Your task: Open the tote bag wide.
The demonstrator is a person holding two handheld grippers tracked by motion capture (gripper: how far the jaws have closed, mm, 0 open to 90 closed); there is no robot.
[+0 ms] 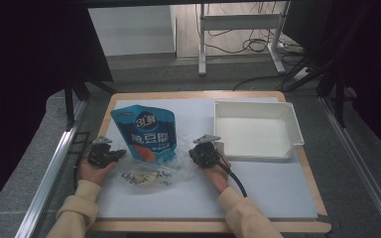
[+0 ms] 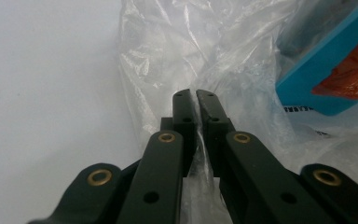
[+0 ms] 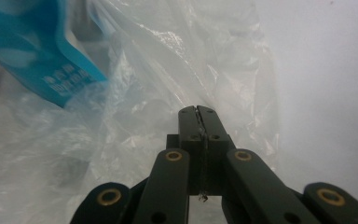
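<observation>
Grippers pinch the two opposite edges of a clear plastic bag [image 1: 149,173] that lies crumpled on the white mat [image 1: 268,188], with a blue snack pouch [image 1: 146,131] as the landmark for everything here. Left of the pouch's lower corner, the left gripper [image 1: 114,154] has its jaws drawn together on a fold of the film; in the left gripper view the plastic bag [image 2: 191,60] runs up between the nearly touching jaw tips [image 2: 195,100], and the pouch [image 2: 331,65] sits just beyond, to the upper right. The pouch itself stands tilted with its bottom end seemingly inside or on the bag's mouth. Right of the pouch's lower edge, the right gripper [image 1: 194,154] is likewise clamped tight on film; its own view shows a thin strip of plastic caught between the closed jaws [image 3: 198,114], with the pouch [image 3: 37,56] off to the upper left. Holding both sides this way probably spreads and steadies the bag's opening so the pouch can go in or come out. Farther right of the pouch, well apart, stands a white tray [image 1: 297,134].
</observation>
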